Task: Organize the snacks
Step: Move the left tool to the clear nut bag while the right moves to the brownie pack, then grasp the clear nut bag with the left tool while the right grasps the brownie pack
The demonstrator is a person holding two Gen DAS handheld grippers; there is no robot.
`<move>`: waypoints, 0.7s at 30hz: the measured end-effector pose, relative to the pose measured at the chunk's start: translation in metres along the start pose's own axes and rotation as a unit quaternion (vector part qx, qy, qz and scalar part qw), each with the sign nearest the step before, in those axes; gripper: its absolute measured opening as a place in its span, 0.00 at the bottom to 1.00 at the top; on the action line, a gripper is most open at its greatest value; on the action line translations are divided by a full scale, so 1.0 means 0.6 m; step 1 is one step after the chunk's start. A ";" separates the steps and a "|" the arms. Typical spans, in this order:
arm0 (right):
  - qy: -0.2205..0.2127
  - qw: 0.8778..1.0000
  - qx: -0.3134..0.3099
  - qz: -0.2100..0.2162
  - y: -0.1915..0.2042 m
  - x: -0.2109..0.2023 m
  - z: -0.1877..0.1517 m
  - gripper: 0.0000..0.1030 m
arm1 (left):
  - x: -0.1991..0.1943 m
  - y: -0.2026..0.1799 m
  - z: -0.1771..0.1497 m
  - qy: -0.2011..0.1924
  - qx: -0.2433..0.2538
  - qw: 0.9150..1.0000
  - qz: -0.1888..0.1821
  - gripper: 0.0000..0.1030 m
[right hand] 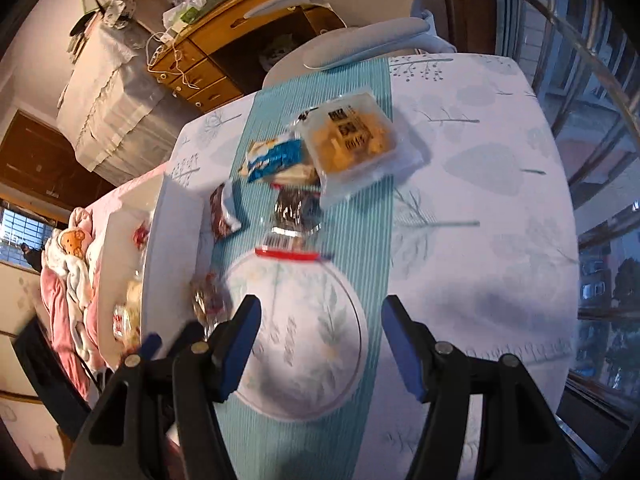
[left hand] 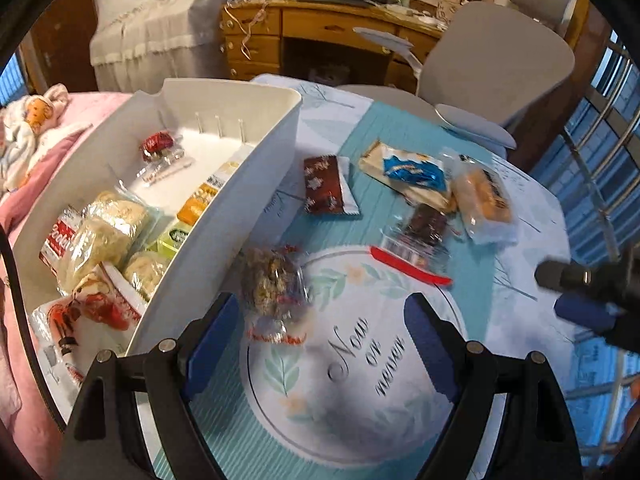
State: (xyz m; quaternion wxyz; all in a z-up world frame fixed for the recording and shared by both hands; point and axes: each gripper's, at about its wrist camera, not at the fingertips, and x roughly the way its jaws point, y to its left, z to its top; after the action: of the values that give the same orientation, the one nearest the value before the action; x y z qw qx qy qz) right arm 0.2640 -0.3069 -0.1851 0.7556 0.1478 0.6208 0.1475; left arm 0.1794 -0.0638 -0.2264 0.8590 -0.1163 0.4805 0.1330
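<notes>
A white bin [left hand: 256, 184] at the table's left holds several wrapped snacks. Loose snacks lie on the table: a clear-wrapped grain snack [left hand: 276, 284] beside the bin, a brown packet [left hand: 324, 190], a blue-and-white packet [left hand: 412, 174], a dark snack in a clear bag with a red strip [left hand: 420, 236], and a clear tray of yellow pastry [left hand: 484, 196]. My left gripper [left hand: 320, 340] is open and empty, just behind the grain snack. My right gripper [right hand: 320, 344] is open and empty over the round print; it shows at the right edge of the left wrist view [left hand: 580, 300].
The table wears a teal and white printed cloth [right hand: 460, 240]. A grey chair [left hand: 500, 64] stands at the far side, a wooden desk [left hand: 280, 36] behind it. A pink bed with plush toys [left hand: 36, 128] lies left of the bin. Windows with railings are on the right.
</notes>
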 end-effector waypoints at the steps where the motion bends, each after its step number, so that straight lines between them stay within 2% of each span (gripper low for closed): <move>1: 0.004 1.000 0.001 0.003 0.001 0.008 0.013 0.61 | 0.006 -0.004 -0.001 -0.007 0.004 1.000 0.005 0.81; 7: 0.017 1.000 0.007 0.013 0.008 0.056 0.059 0.61 | 0.025 -0.007 -0.006 -0.042 0.009 0.998 0.037 0.81; 13: 0.035 0.999 -0.008 0.005 0.024 0.115 0.078 0.61 | 0.040 -0.006 -0.013 -0.061 0.016 0.995 0.080 0.81; 17: 0.051 0.999 -0.010 0.008 0.036 0.151 0.080 0.61 | 0.057 -0.005 -0.014 -0.052 0.019 0.995 0.088 0.81; 21: 0.047 0.999 -0.020 -0.005 0.045 0.169 0.085 0.61 | 0.073 -0.001 -0.016 -0.038 0.013 0.995 0.096 0.81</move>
State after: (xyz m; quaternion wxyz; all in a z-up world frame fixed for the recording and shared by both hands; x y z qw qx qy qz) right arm 0.3318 -0.2429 -0.2556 0.7290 0.1223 0.6533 0.1634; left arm 0.1943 -0.0624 -0.2689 0.8614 -0.0531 0.4581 0.2129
